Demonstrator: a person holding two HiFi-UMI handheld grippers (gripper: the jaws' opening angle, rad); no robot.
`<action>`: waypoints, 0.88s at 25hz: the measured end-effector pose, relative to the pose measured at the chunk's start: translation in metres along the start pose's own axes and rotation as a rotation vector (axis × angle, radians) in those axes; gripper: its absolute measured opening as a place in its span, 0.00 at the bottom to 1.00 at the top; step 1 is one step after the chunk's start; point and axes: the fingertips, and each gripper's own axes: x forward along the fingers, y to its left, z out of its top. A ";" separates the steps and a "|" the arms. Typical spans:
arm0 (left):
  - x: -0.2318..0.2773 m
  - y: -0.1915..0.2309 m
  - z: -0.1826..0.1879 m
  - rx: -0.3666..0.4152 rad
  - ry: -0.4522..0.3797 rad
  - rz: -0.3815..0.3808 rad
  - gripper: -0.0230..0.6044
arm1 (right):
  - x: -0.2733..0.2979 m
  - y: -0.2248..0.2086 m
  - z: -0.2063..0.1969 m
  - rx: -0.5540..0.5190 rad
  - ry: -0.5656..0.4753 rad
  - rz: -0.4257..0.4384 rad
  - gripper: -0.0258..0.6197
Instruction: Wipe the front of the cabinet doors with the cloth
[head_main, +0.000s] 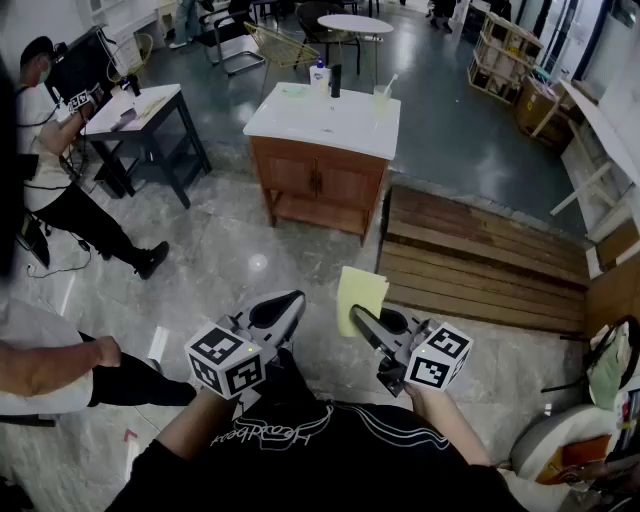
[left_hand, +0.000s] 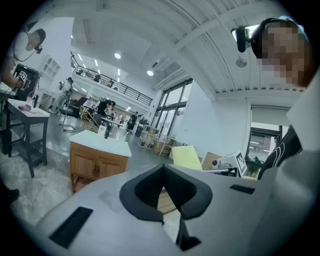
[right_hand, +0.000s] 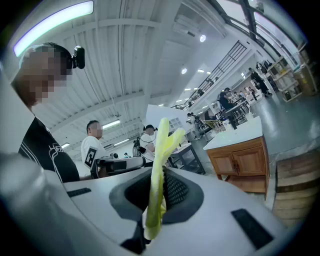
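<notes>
Right gripper view shows the right gripper fingers clenched on the yellow cloth, left gripper fingers pressed together, empty, head view shows the cabinet well apart, cup on its counter

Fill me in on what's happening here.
A person holds a gripper in each hand and stands back from the wooden cabinet. The right gripper is shut on a yellow cloth. The left gripper is shut with nothing between its fingers. The cabinet doors are closed, and the cloth has not yet reached them, so no wiping is under way.
</notes>
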 end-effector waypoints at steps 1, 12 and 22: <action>0.000 0.000 0.000 -0.002 0.000 0.002 0.05 | 0.000 0.000 0.000 0.004 -0.001 0.001 0.10; 0.014 0.020 0.006 -0.038 0.010 0.008 0.05 | 0.012 -0.014 0.008 0.021 -0.006 -0.006 0.10; 0.029 0.091 -0.006 -0.139 0.059 0.014 0.05 | 0.071 -0.052 -0.003 0.095 0.028 -0.023 0.10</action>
